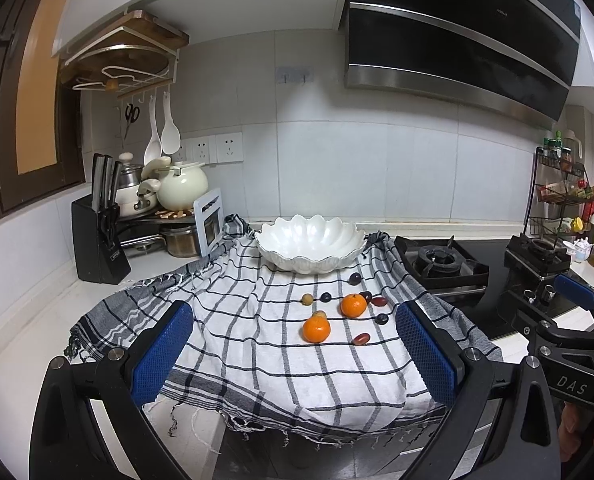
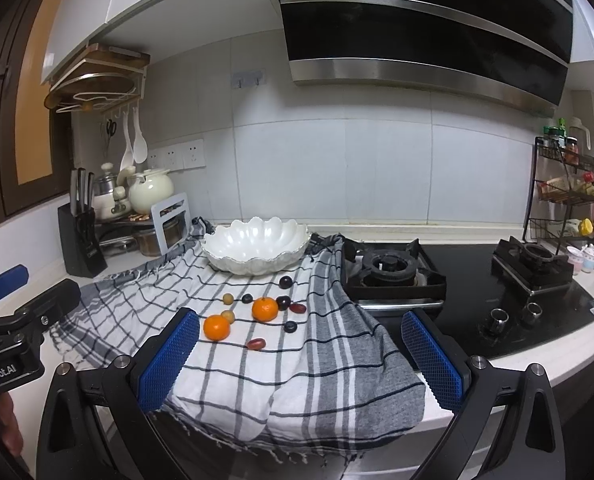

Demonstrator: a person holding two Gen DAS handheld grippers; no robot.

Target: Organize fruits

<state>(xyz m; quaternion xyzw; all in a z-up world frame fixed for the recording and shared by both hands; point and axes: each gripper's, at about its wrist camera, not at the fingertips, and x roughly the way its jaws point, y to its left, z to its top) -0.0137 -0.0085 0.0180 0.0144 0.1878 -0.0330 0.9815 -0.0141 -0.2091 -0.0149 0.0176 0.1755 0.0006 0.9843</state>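
Two oranges (image 1: 316, 329) (image 1: 353, 305) lie on a checked cloth (image 1: 237, 332), with several dark grapes (image 1: 355, 278), red grapes (image 1: 361, 338) and small tan fruits (image 1: 306, 299) around them. A white scalloped bowl (image 1: 311, 246) stands empty behind them. My left gripper (image 1: 295, 320) is open and empty, held above the near part of the cloth. My right gripper (image 2: 300, 330) is open and empty, to the right of the left one. The same oranges (image 2: 216, 327) (image 2: 264, 308) and bowl (image 2: 256, 248) show in the right wrist view.
A gas stove (image 2: 393, 270) with two burners sits right of the cloth. A knife block (image 1: 97, 236), pots (image 1: 181, 184) and a rack stand at the back left. A spice rack (image 2: 569, 188) and bottles stand at the far right. The counter's front edge is just below the grippers.
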